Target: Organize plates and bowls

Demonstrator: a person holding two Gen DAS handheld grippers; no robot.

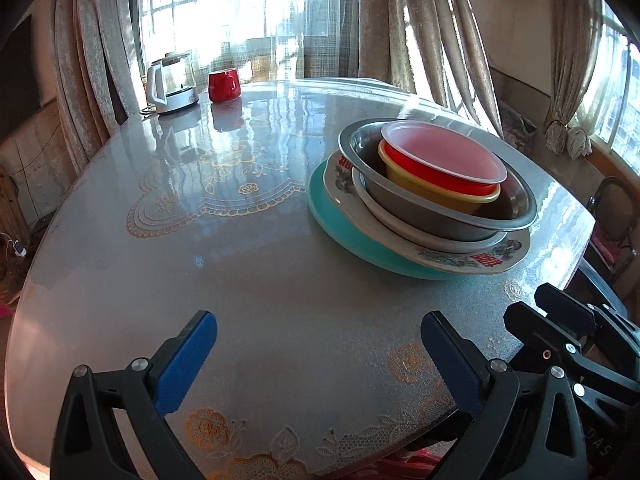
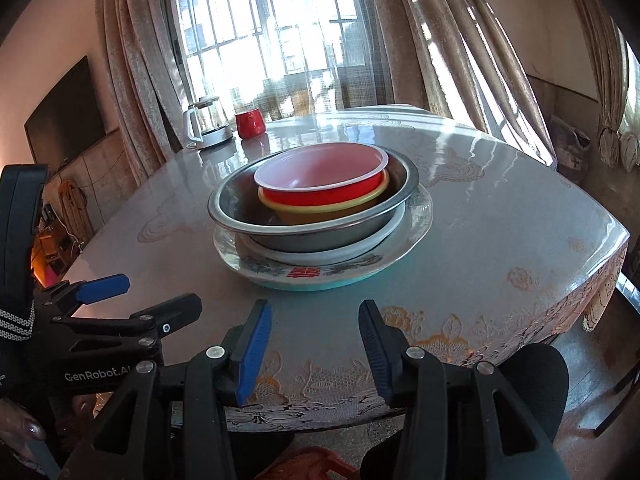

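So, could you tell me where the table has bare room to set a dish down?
Bare room: the broad table area between the dish stack and the kettle, and the near strip before the left gripper. Crowded: the stack itself, and the far corner with kettle and red cup.

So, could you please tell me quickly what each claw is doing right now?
Left claw: open, holding nothing.
Right claw: open, holding nothing.

The left hand-held gripper tilts downward with its blue pads wide apart, nothing between them. The right hand-held gripper sits just beside it, also tilted down, jaws parted and empty.
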